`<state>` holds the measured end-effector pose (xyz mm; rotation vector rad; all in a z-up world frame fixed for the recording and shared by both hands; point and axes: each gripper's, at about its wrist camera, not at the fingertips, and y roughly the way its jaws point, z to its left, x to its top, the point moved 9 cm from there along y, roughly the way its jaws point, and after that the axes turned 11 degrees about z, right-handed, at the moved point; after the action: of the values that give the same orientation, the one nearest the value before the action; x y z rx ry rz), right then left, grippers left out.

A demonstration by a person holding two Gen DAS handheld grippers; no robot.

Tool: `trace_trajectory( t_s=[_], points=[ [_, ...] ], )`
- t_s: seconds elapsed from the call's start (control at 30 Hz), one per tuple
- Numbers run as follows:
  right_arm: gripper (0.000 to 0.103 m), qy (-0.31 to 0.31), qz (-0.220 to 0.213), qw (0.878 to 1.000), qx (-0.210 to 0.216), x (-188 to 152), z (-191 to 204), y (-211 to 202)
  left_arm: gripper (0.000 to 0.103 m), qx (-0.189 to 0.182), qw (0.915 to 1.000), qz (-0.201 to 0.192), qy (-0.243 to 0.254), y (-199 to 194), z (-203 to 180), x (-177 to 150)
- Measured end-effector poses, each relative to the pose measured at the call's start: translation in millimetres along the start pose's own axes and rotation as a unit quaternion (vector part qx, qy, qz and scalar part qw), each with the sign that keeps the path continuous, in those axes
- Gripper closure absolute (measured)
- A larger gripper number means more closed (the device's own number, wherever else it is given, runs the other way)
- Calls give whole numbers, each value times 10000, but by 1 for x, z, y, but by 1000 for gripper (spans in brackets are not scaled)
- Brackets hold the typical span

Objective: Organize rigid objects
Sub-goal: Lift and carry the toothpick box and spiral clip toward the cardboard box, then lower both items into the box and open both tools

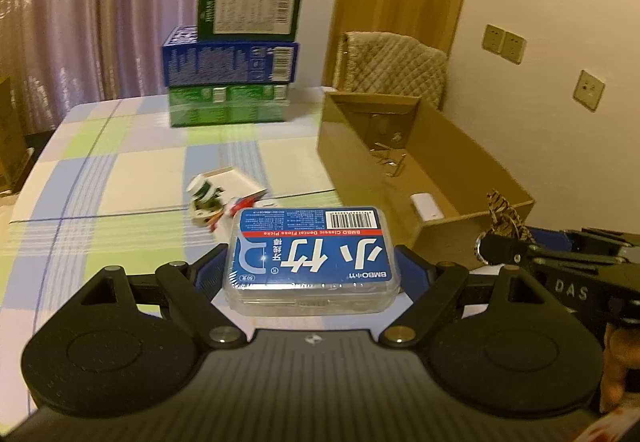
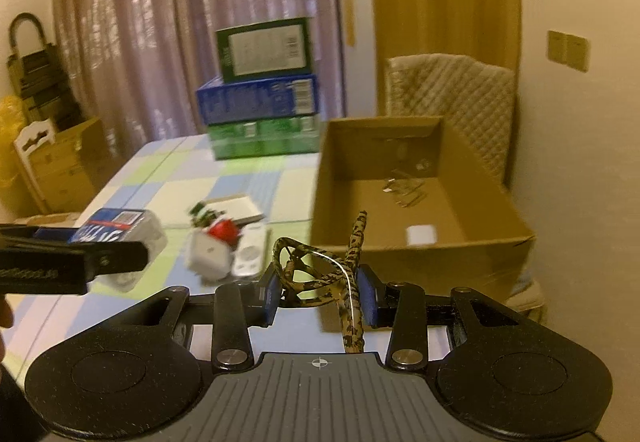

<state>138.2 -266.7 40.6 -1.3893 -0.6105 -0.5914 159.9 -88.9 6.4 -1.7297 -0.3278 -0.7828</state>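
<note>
Gripping one floss box point(image 1: 310, 257), one slingshot point(image 2: 320, 274).

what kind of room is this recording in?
Most likely a home living or dining room. Floor-length curtains hang behind a table with a checked cloth, a quilt-covered chair stands by the wall, and household packs are stacked on the table.

A clear plastic floss pick case point(image 1: 312, 258) carries a blue label, seen upside down, reading "BMBO Classic Dental Floss Picks", with "BMBO" again at its corner, large white Chinese characters and a barcode; the black body of the right gripper point(image 1: 500, 238) bears the letters "DAS"; print on the stacked boxes point(image 1: 230, 78) is too small to read.
</note>
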Motion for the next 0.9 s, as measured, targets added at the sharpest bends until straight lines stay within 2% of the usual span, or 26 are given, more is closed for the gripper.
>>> trace_trajectory(
  t_s=[0.4,0.9],
  points=[
    [66,310,-64,9989,-333,37,-60,4,20,-384,9984,-44,407,26,-48,43],
    [66,258,99,9994,-191,76,-112,57,20,-728,9917,96,1058,95,-111,86]
  ],
)
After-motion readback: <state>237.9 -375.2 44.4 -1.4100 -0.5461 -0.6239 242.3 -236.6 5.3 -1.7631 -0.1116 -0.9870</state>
